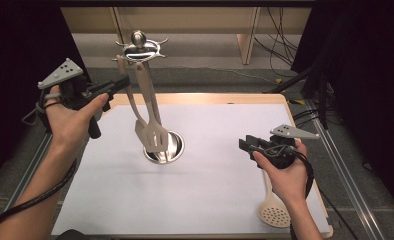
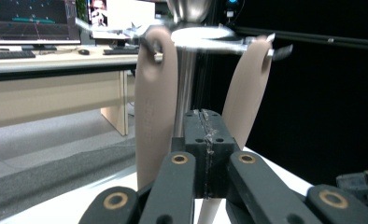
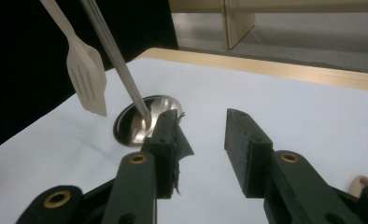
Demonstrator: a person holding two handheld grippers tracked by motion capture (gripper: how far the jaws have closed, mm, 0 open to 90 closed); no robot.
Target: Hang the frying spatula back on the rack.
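Left gripper point(image 1: 119, 84) is up at the utensil stand point(image 1: 141, 50), jaws pressed together with nothing between them, tips just beside the handle of the near hanging turner. Left gripper view puts that beige handle point(image 2: 155, 107) just left of the closed tips, its top eye hooked on the stand's ring, with the chrome pole point(image 2: 186, 88) and a second beige handle point(image 2: 250, 88) behind; the high view blurs that hook detail.

High view gives what the close view can't: two slotted turners point(image 1: 152, 132) hanging down over the round steel base point(image 1: 167, 148) on the white mat point(image 1: 205, 200).

Right gripper point(image 1: 246, 145) sits low over the mat's right side, jaws about half apart, holding nothing. Right gripper view confirms bare mat between the pads. A beige skimmer point(image 1: 274, 214) lies on the mat near the right forearm, well clear of the stand.
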